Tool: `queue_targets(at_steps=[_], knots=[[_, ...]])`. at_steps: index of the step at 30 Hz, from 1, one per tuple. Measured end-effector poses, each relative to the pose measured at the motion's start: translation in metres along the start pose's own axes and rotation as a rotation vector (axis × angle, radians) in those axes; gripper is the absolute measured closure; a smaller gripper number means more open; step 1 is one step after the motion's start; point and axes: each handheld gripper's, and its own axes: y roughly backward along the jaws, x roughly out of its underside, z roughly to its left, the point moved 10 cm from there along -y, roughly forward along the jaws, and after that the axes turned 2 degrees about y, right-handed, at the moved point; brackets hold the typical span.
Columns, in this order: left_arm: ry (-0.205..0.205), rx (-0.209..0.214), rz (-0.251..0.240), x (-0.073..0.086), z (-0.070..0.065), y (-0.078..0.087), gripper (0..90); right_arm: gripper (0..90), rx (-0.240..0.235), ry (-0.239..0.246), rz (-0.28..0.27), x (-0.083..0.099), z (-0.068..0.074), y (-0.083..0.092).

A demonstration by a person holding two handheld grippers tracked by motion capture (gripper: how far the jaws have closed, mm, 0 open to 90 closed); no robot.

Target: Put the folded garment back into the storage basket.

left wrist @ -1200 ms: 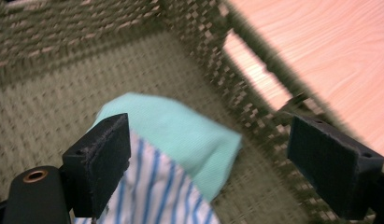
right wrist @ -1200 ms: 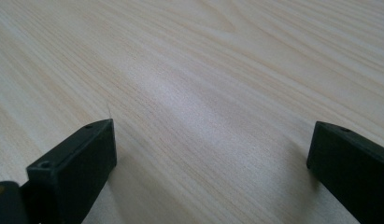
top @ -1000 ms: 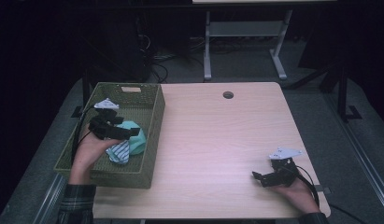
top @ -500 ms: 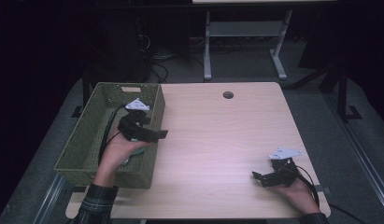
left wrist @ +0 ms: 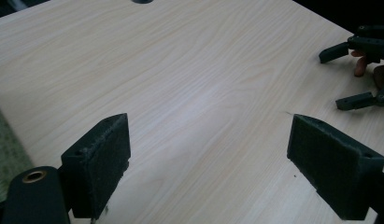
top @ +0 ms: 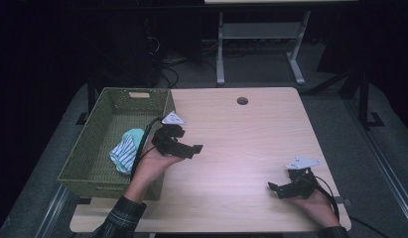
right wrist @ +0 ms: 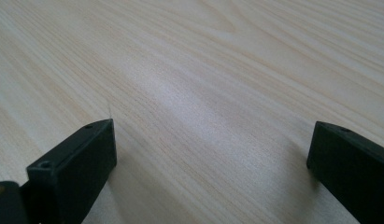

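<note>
A green woven basket [top: 87, 148] stands at the table's left edge, and a bundle of teal and striped cloth [top: 126, 148] lies inside it. My left gripper [top: 189, 148] hovers open just right of the basket, over bare wood, with nothing between its jaws [left wrist: 208, 154]. My right gripper [top: 275, 188] rests open near the front right corner, also empty [right wrist: 210, 158]. In the left gripper view the right gripper [left wrist: 355, 74] appears at the far right with a fingertip beside it.
The light wooden table [top: 241, 144] has a round cable hole [top: 242, 100] near its far edge. A white desk frame [top: 261, 34] stands on the dark floor behind the table. The basket's right wall is close to my left hand.
My left gripper has come up out of the basket and moved right over the table, leaving the cloth bundle in the basket. The right gripper has stayed put.
</note>
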Motion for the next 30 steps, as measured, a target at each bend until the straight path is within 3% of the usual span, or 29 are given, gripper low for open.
queue_targets(at_steps=[7, 9, 12, 19, 30], knots=[[-0.070, 0.022, 0.003, 0.007, -0.019, -0.023, 12.7, 0.9, 0.000, 0.000, 0.000, 0.000, 0.000, 0.000], [-0.086, 0.050, 0.006, 0.011, -0.028, -0.031, 12.7, 1.0, 0.000, 0.000, 0.000, 0.000, 0.000, 0.000], [-0.104, 0.049, 0.024, 0.017, -0.034, -0.042, 12.7, 0.9, 0.000, 0.000, 0.000, 0.000, 0.000, 0.000], [-0.099, 0.046, 0.046, 0.033, -0.040, -0.064, 12.7, 0.9, 0.000, 0.000, 0.000, 0.000, 0.000, 0.000], [-0.139, 0.022, 0.129, 0.064, -0.043, -0.092, 12.7, 0.9, 0.000, 0.000, 0.000, 0.000, 0.000, 0.000]])
